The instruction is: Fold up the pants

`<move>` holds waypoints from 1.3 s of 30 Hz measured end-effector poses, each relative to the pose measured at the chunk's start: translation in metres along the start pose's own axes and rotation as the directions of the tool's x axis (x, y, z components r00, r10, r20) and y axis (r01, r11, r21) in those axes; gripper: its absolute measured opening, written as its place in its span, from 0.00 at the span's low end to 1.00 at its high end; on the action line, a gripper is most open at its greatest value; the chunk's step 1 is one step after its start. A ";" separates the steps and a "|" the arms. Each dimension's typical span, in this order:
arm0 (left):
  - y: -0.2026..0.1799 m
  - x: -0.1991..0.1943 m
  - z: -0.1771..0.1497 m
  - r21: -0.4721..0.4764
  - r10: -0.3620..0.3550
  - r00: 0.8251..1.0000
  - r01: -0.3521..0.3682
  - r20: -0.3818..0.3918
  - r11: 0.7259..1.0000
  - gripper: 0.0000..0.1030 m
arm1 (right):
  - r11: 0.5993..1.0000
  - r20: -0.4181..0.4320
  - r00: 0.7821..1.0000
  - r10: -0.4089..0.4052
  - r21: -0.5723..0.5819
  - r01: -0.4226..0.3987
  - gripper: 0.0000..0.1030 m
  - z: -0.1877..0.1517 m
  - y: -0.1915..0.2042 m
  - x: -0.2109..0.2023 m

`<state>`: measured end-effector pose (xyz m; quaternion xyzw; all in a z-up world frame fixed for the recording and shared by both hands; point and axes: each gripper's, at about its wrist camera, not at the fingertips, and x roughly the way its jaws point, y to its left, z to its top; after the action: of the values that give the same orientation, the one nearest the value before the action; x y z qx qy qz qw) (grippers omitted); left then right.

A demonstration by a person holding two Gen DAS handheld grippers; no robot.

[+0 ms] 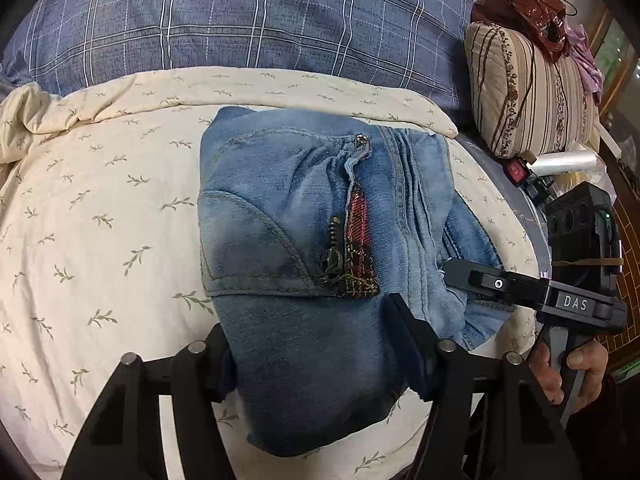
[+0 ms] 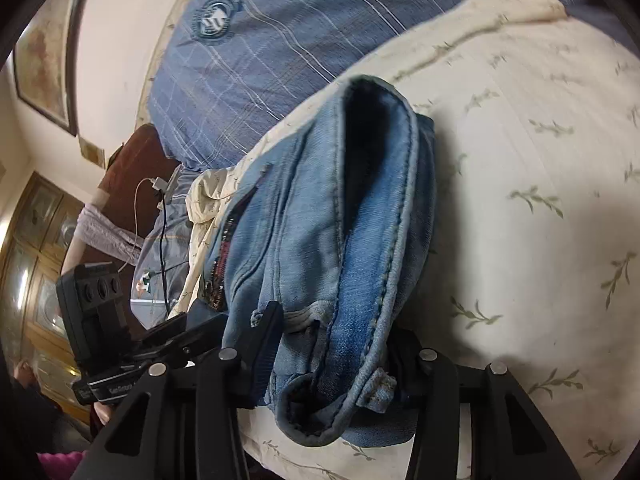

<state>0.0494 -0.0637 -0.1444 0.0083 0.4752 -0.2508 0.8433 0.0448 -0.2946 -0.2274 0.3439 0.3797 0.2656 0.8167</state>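
The blue denim pants (image 1: 304,240) lie folded into a thick bundle on a cream leaf-print quilt (image 1: 100,220), the open zipper and a red plaid lining on top. My left gripper (image 1: 312,360) has its jaws set wide on either side of the bundle's near fold, holding it. My right gripper (image 1: 472,280) comes in from the right and grips the bundle's right edge. In the right wrist view the pants (image 2: 332,240) are held between the jaws of my right gripper (image 2: 332,356), with the waistband hanging over. The left gripper (image 2: 168,344) shows at the lower left.
A blue plaid cover (image 1: 248,16) lies beyond the quilt. A striped pillow (image 1: 528,96) with a dark red bag (image 1: 528,8) on it sits at the right, by small items (image 1: 560,164). Cables (image 2: 160,220) and a wooden cabinet (image 2: 32,260) are at the bedside.
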 end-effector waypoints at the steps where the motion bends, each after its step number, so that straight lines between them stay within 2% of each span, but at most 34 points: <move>1: -0.001 -0.001 0.000 0.001 0.003 1.000 -0.003 0.005 1.000 0.61 | 1.000 0.006 1.000 -0.002 -0.009 0.002 0.47 0.000 0.002 -0.001; 8: 0.001 -0.016 0.003 0.021 0.045 0.998 -0.046 0.048 0.999 0.56 | 0.996 0.053 0.999 0.005 -0.084 -0.001 0.47 -0.001 0.022 -0.005; 10: 0.005 -0.015 0.004 0.023 0.048 0.998 -0.049 0.036 0.999 0.56 | 0.996 0.045 0.999 0.001 -0.095 0.003 0.46 -0.001 0.025 -0.002; 12: 0.013 -0.009 0.004 -0.005 0.041 0.999 -0.041 -0.001 0.999 0.57 | 0.999 0.005 1.000 -0.005 -0.045 0.005 0.47 0.001 0.018 0.005; 13: 0.018 -0.005 0.005 -0.035 0.023 1.000 -0.023 -0.014 0.999 0.60 | 1.000 -0.021 1.000 0.003 0.015 -0.003 0.46 0.002 0.008 0.010; 17: 0.044 0.001 0.008 -0.133 -0.090 0.995 0.084 -0.037 0.987 0.71 | 0.985 -0.024 0.997 0.067 0.163 -0.063 0.47 0.005 -0.016 0.010; 21: 0.062 0.005 0.014 -0.190 -0.179 0.983 0.169 -0.037 0.967 0.73 | 0.972 -0.003 0.995 0.096 0.218 -0.093 0.57 0.007 -0.024 0.010; 25: 0.068 0.012 0.017 -0.196 -0.219 0.975 0.207 -0.038 0.958 0.73 | 0.965 0.026 0.995 0.092 0.244 -0.095 0.59 0.010 -0.026 0.015; 31: 0.072 0.018 0.016 -0.164 -0.242 0.970 0.237 -0.011 0.958 0.71 | 0.982 0.036 0.997 0.071 0.173 -0.076 0.60 0.014 -0.015 0.026; 33: 0.069 0.015 0.012 -0.135 -0.230 0.973 0.228 -0.001 0.964 0.69 | 0.990 0.037 0.998 0.041 0.131 -0.046 0.53 0.014 -0.009 0.027; 39: 0.056 0.011 0.013 -0.077 -0.177 0.984 0.179 0.031 0.981 0.65 | 1.000 0.067 0.997 -0.025 0.015 0.024 0.44 0.012 0.008 0.022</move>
<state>0.0883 -0.0231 -0.1591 -0.0708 0.4737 -0.3064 0.8227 0.0659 -0.2786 -0.2250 0.3539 0.3582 0.2412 0.8296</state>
